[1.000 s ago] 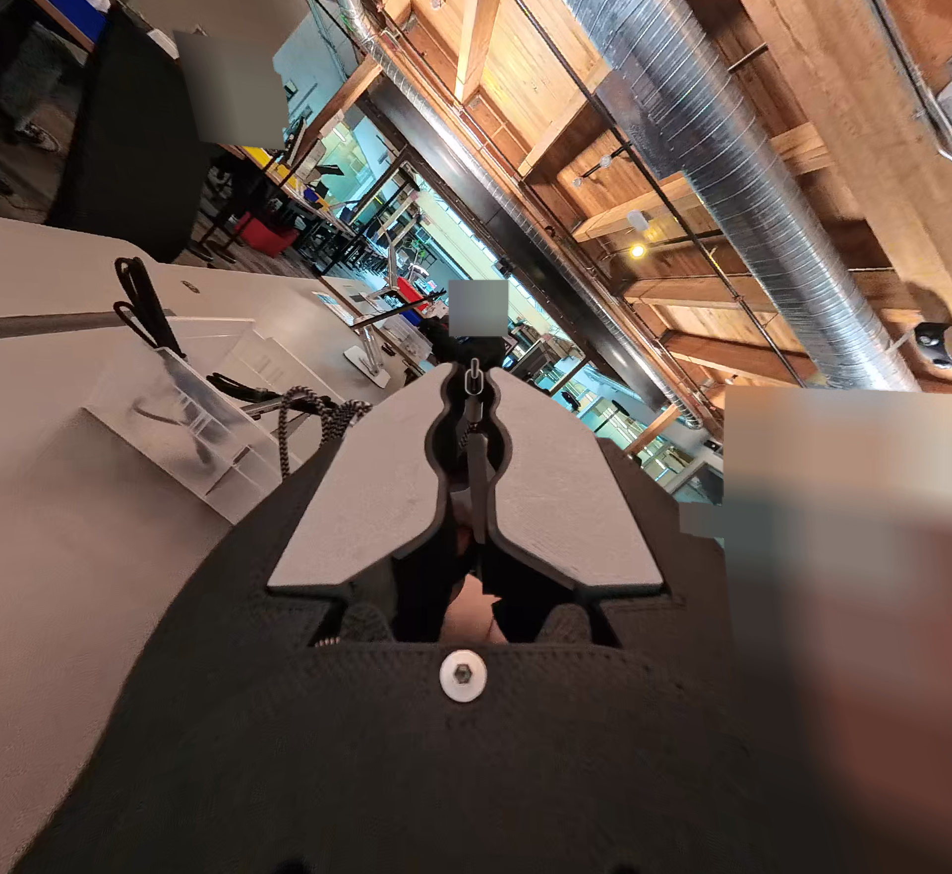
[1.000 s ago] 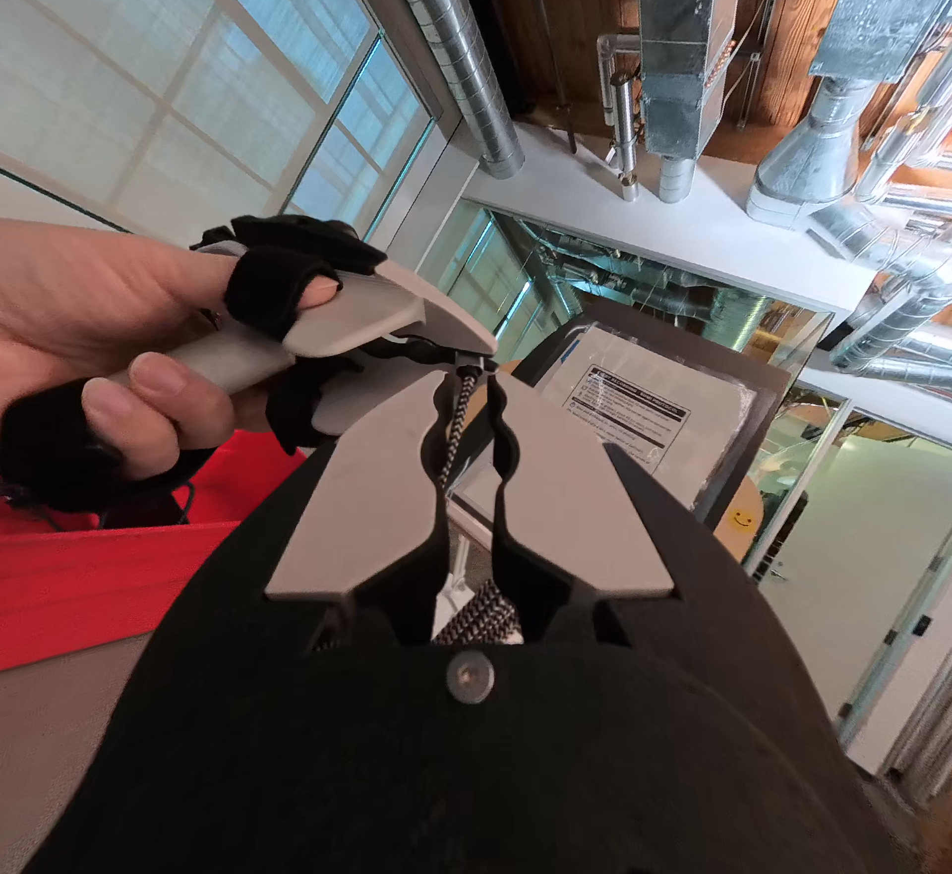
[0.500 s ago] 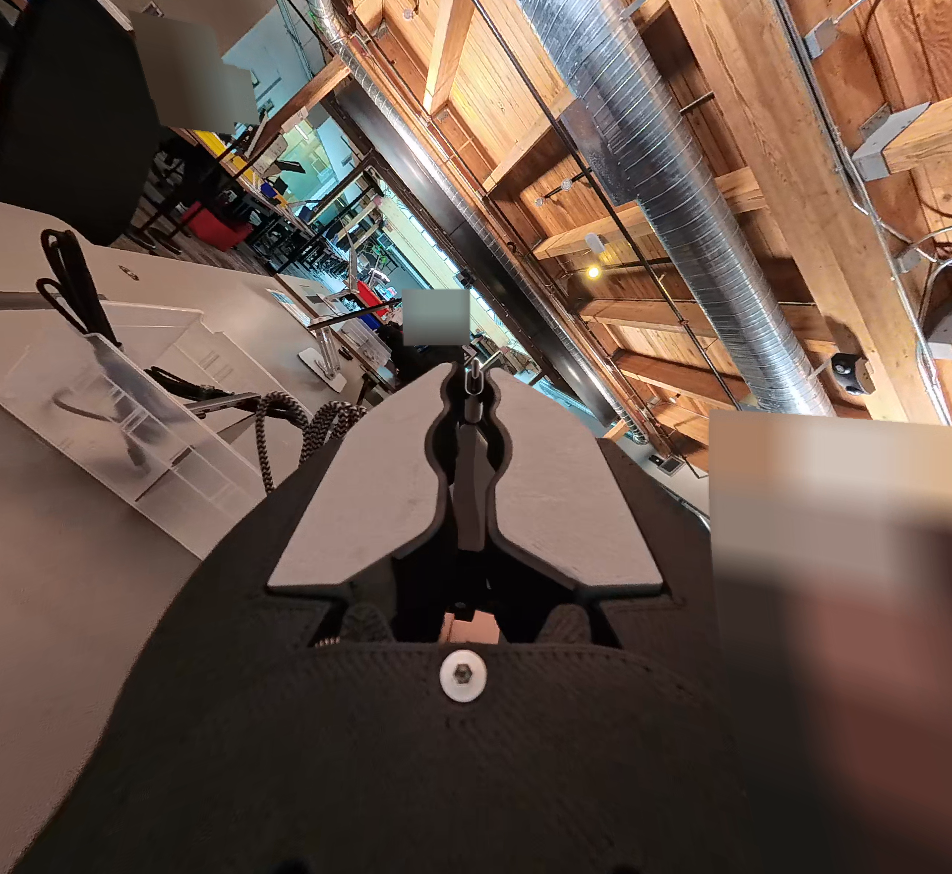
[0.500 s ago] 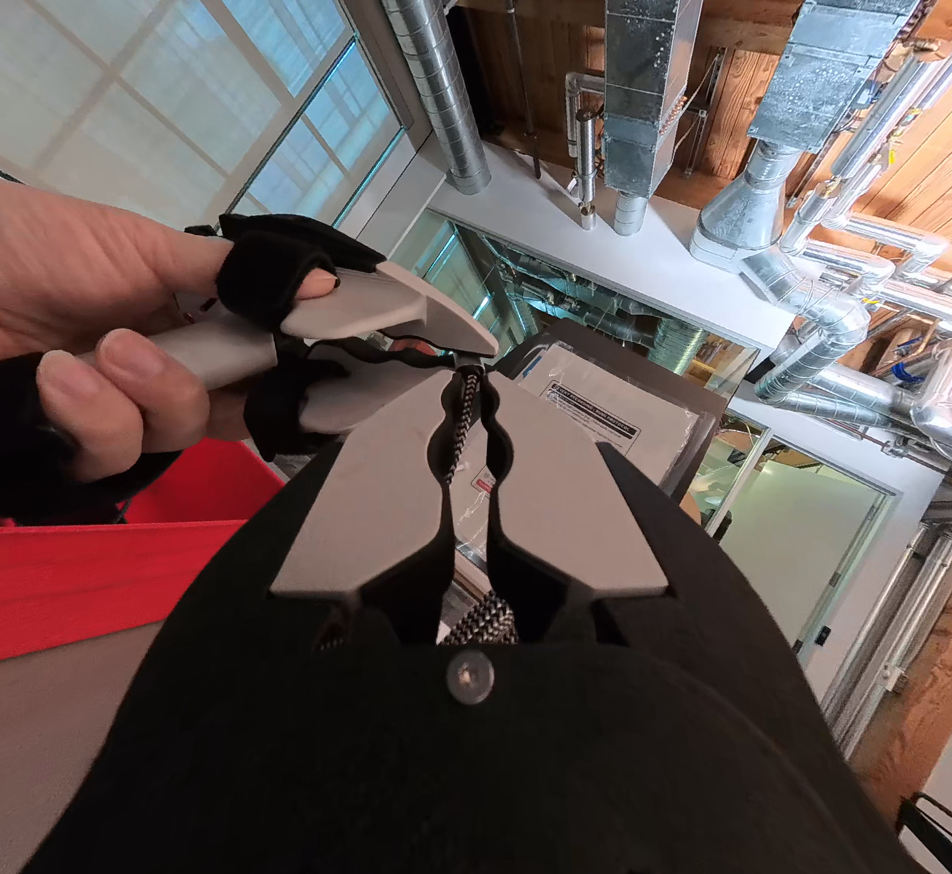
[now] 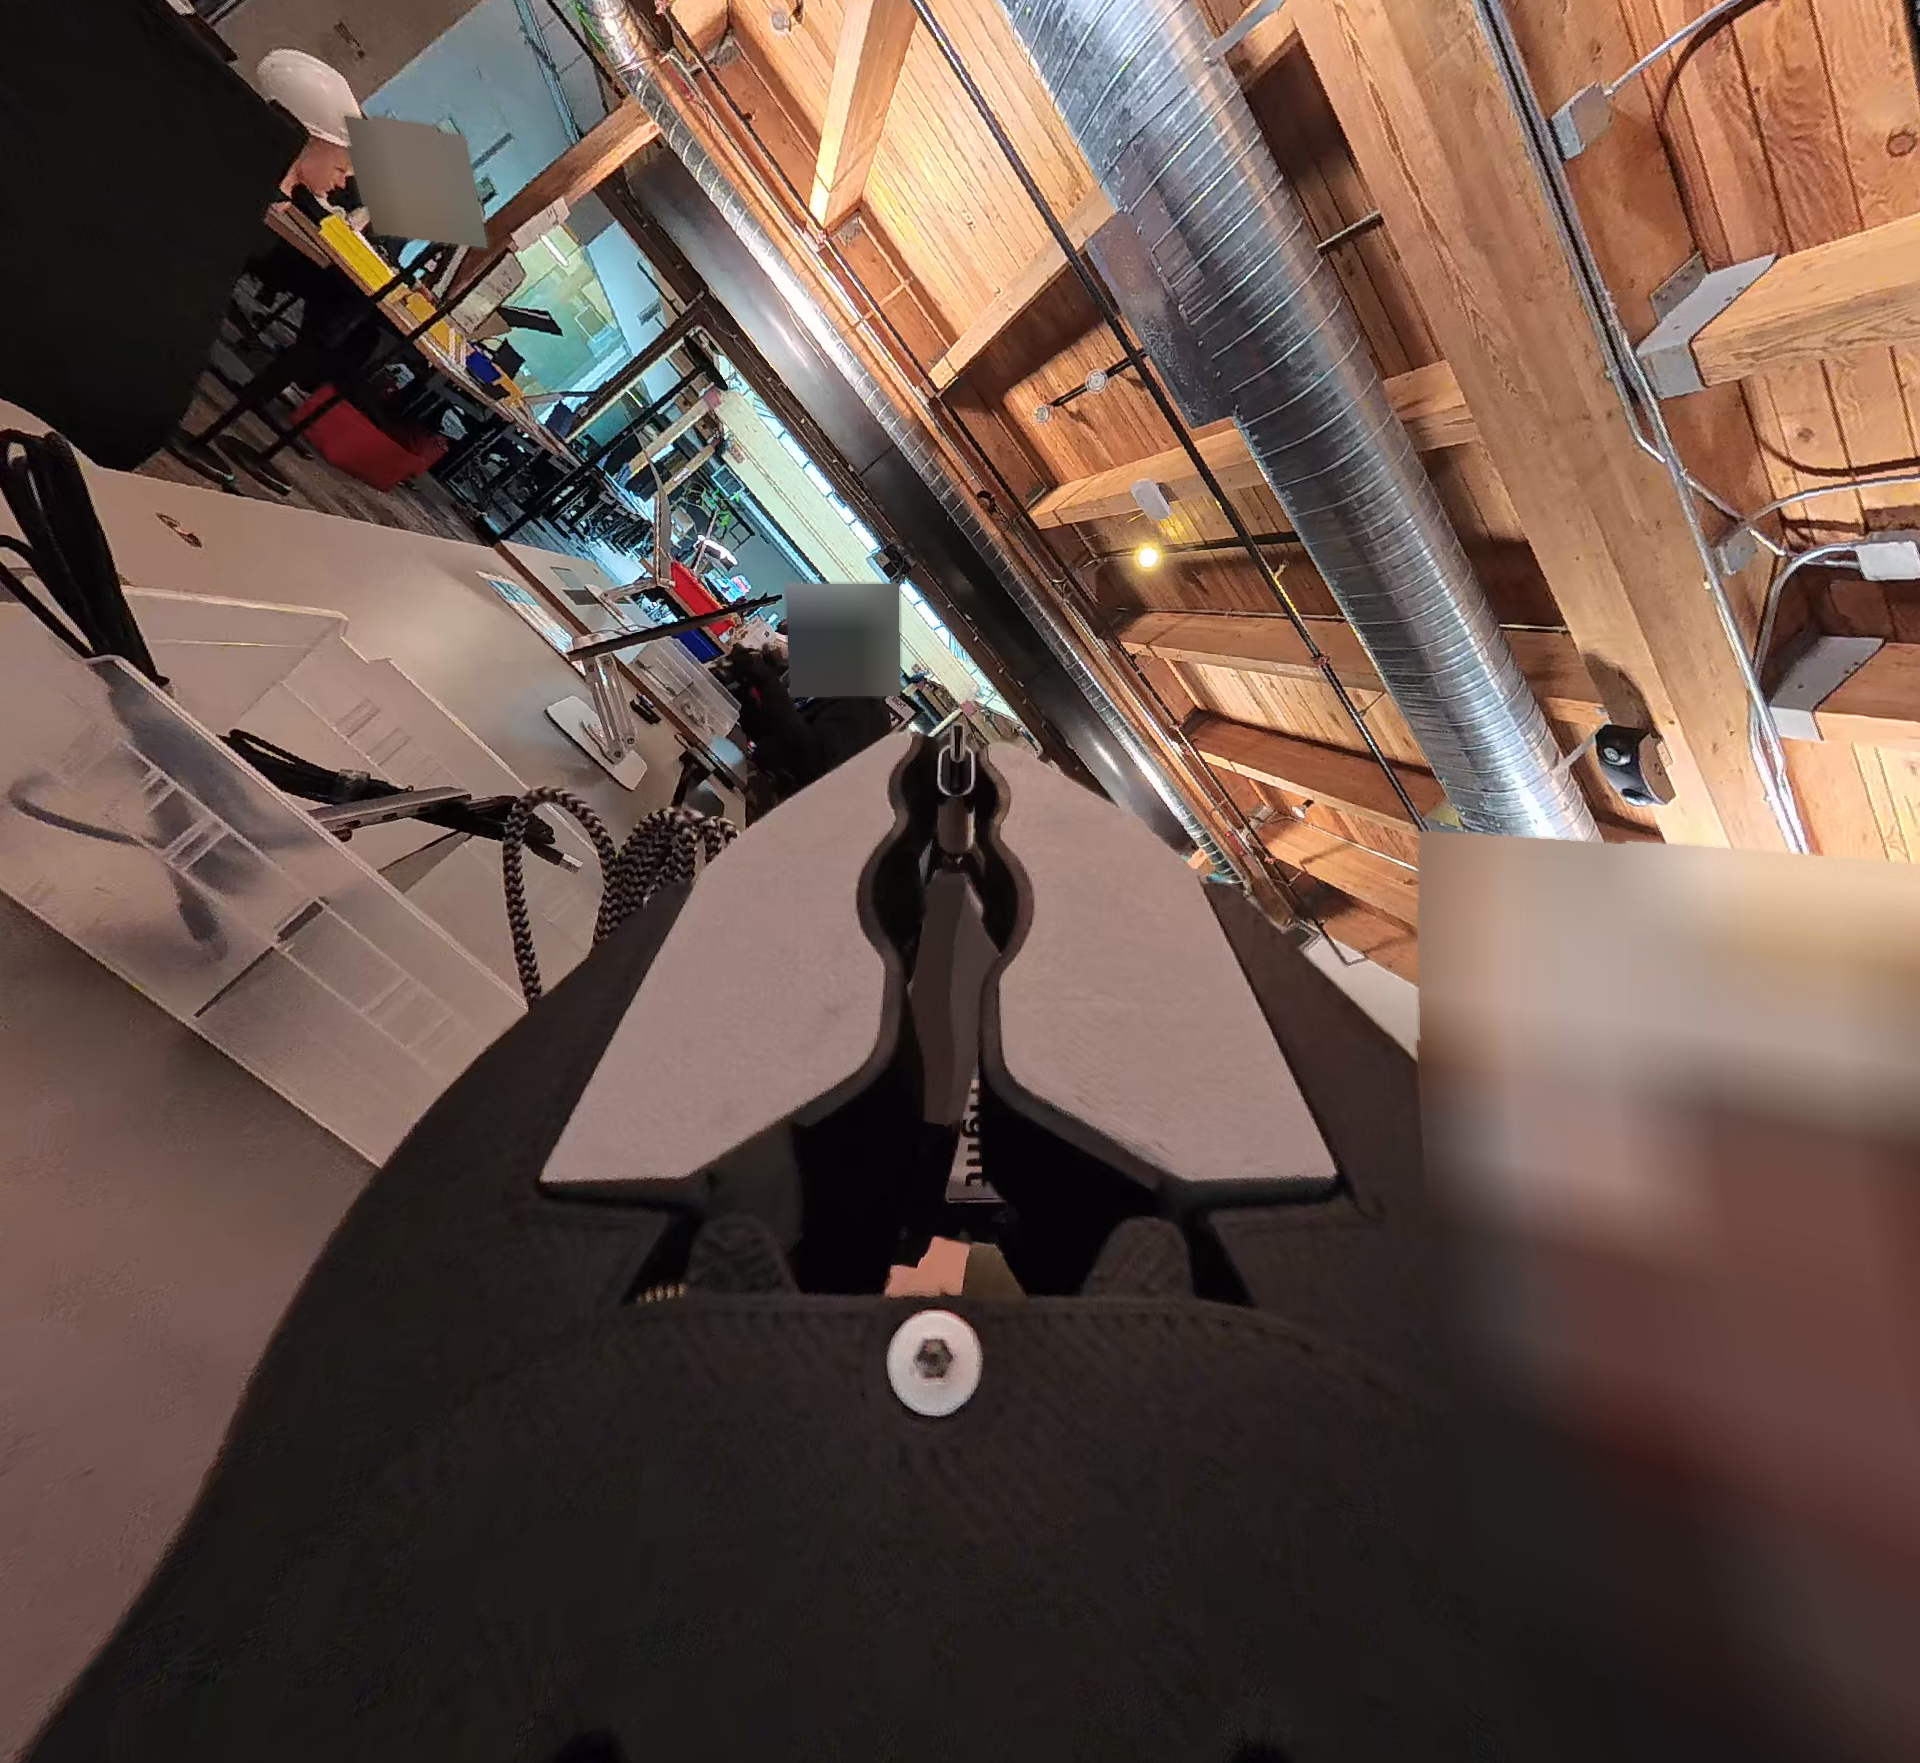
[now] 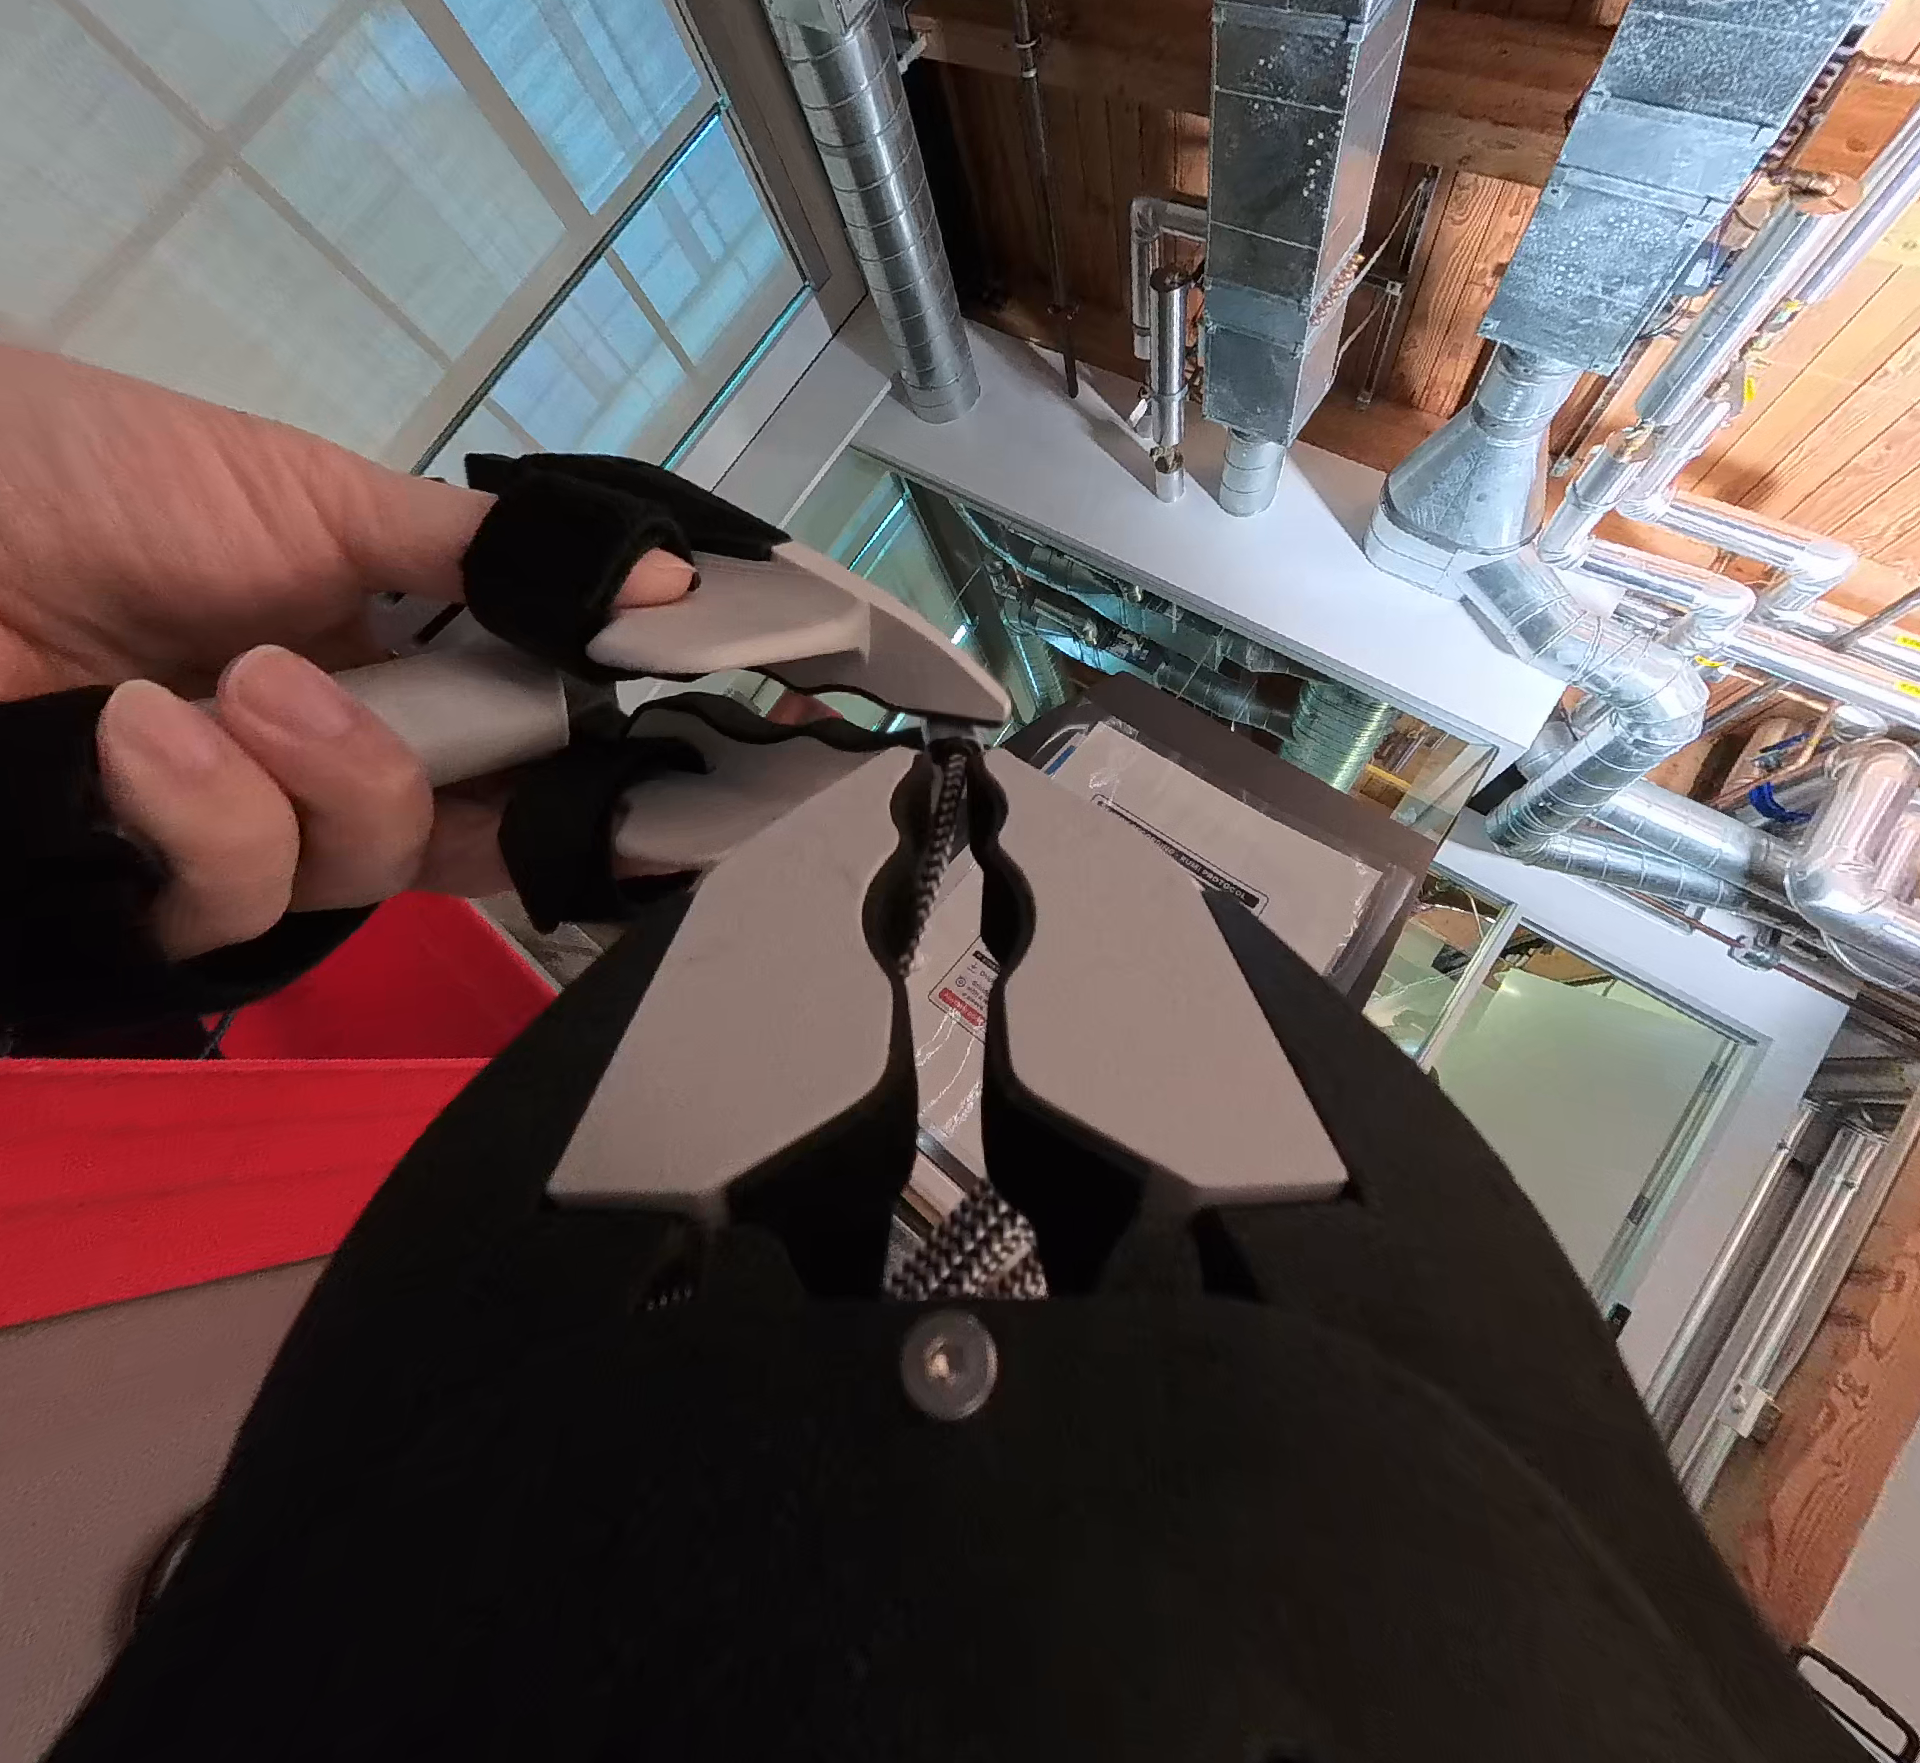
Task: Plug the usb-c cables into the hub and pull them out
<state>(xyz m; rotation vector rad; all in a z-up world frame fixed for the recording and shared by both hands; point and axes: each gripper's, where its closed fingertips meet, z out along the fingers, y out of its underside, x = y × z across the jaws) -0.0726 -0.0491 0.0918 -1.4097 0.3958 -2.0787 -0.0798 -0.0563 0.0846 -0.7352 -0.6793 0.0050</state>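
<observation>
Above a white table [image 5: 125,1246], under a timber ceiling and a silver duct [image 5: 1247,259]: left gripper [image 5: 954,747] with jaws clamped on a dark usb-c connector [image 5: 951,986], its metal plug end poking just past the fingertips and aimed up and away. Caught from the right wrist view too: left gripper [image 6: 935,716] held by a hand [image 6: 208,674] in a black fingerless glove, tip to tip with the right gripper [image 6: 951,763]. Right jaws pinched together on a braided cable [image 6: 930,872], the black-and-white cord running up the channel between the two fingers to the meeting point of both tips. Unclear from either view: cord and connector as one cable or two. Down on the table, well apart from both grippers: slim grey hub [image 5: 395,801] lying flat, just beside a clear plastic organizer [image 5: 260,882], with black leads at one end and a braided lead at the other. Looped cords [image 5: 665,840] close by, near the left finger's edge. Behind the hand, a red bin [image 6: 208,1142] and tall windows [image 6: 260,103].
</observation>
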